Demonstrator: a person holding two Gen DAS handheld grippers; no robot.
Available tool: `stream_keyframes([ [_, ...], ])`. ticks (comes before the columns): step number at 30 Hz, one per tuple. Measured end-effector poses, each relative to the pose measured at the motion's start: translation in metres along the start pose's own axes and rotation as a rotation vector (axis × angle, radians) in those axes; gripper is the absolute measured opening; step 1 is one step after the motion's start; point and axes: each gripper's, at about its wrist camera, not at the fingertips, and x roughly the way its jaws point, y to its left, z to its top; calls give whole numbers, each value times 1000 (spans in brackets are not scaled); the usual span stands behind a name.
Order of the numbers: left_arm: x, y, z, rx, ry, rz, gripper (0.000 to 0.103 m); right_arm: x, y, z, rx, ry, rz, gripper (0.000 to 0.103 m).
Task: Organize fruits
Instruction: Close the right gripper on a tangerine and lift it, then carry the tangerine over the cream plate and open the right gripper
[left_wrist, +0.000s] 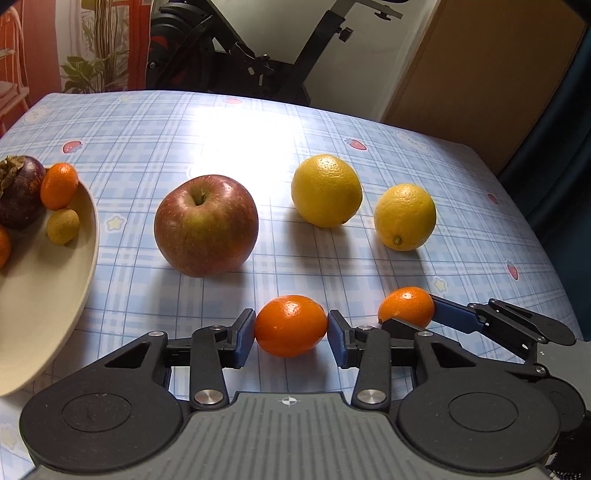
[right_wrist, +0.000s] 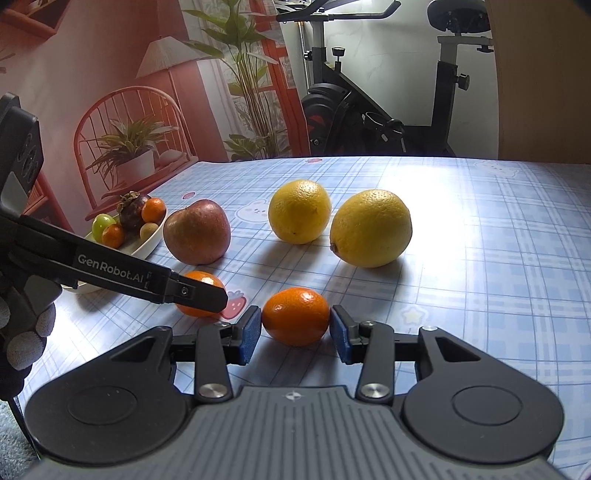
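My left gripper (left_wrist: 291, 334) is shut on a small orange kumquat (left_wrist: 291, 325) low over the blue checked tablecloth. My right gripper (right_wrist: 295, 326) is shut on a second kumquat (right_wrist: 296, 315), which also shows in the left wrist view (left_wrist: 406, 306) between the right gripper's blue pads. A red apple (left_wrist: 205, 225) and two lemons (left_wrist: 326, 190) (left_wrist: 405, 216) lie on the cloth beyond. A cream plate (left_wrist: 48, 295) at the left holds a dark mangosteen (left_wrist: 20, 195), kumquats and a small yellow fruit.
An exercise bike (right_wrist: 373, 110) stands behind the table's far edge. A wooden panel (left_wrist: 480, 74) is at the back right. A red chair with a potted plant (right_wrist: 129, 147) is at the back left. The left gripper's arm (right_wrist: 110, 269) crosses the left of the right wrist view.
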Motion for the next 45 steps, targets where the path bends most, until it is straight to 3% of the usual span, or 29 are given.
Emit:
stream_keyframes([
  [13,-49,25,-13,-91,-97,45,44,-1,0,1,6,-1,-5,44],
  [23,-92,80,-10,-220,-189,137,44,2,23,14,-100,6,32,44],
  [33,-130,157,12,-354,-266,250,44,29,78,49,-184,-1,130,44],
  [40,-127,198,22,-361,-242,283,44,67,135,83,-309,-2,206,44],
  [45,-119,218,20,-364,-222,275,44,111,176,92,-409,51,244,44],
])
